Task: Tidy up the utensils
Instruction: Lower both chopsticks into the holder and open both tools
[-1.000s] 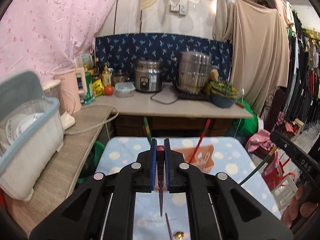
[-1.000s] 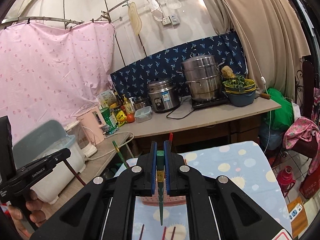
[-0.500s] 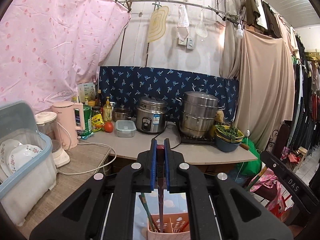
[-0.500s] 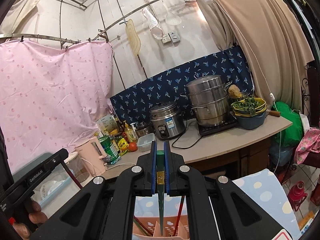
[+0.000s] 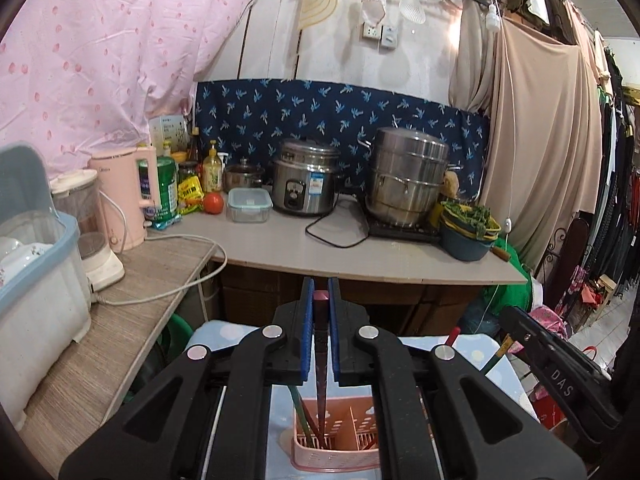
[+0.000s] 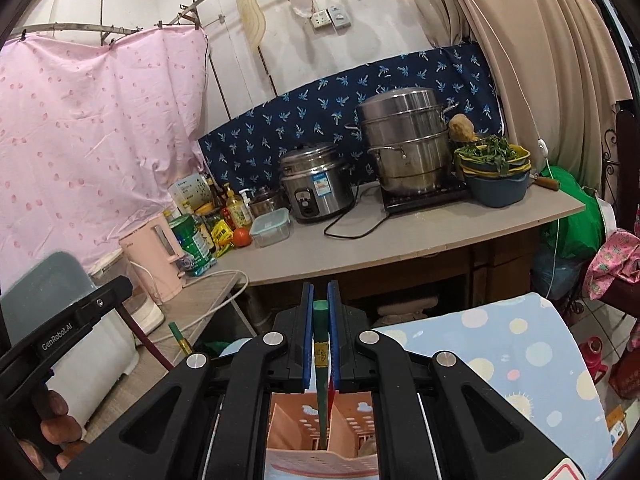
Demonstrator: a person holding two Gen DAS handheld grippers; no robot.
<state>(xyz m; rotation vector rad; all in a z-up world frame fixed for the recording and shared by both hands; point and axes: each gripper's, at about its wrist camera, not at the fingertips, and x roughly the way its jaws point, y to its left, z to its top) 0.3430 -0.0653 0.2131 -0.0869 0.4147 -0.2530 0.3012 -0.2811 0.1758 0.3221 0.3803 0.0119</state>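
Since a second ago we had lowered both chopsticks: our left claw (image 5: 319,334) gripped the dark red chopstick (image 5: 320,364), our right claw (image 6: 320,336) the green chopstick (image 6: 321,376), tips now inside the pink utensil basket (image 5: 336,440), nearly ready for release.

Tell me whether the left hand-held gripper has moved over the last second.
Yes. The left hand-held gripper tilted up, then eased back down: the rice cooker dropped in view, then rose slightly, and the pink basket now sits under the chopstick.
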